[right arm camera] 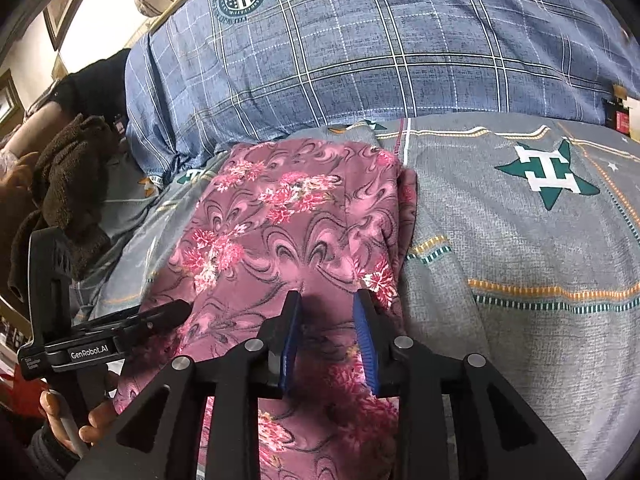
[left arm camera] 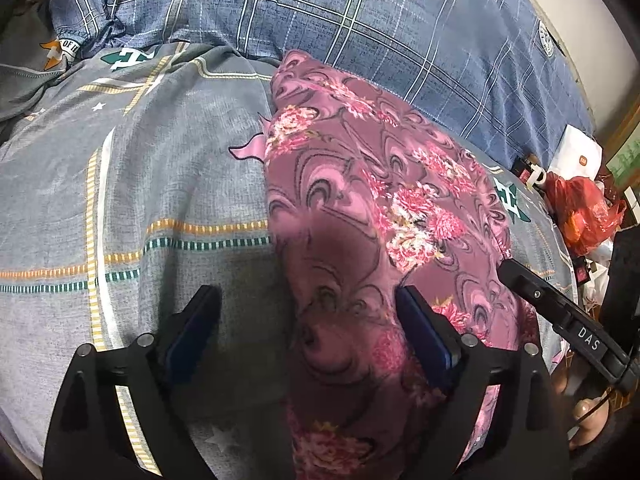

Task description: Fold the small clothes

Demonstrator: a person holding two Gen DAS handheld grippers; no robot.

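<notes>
A pink floral garment [left arm camera: 360, 184] lies folded lengthwise on a grey bedsheet [left arm camera: 160, 184]; it also shows in the right wrist view [right arm camera: 280, 220]. My left gripper [left arm camera: 308, 300] is open wide over the garment's near left edge, one finger over the sheet, the other over the cloth. My right gripper [right arm camera: 326, 300] is open with a narrower gap, just above the garment's near part, holding nothing. The other gripper shows at the edge of each view: the right one in the left wrist view [left arm camera: 560, 312], the left one in the right wrist view [right arm camera: 120, 336].
A blue plaid quilt [left arm camera: 360, 20] is bunched along the far side of the bed. A brown towel [right arm camera: 68, 184] lies at the left in the right wrist view. A red plastic bag [left arm camera: 580, 208] and small boxes sit beside the bed.
</notes>
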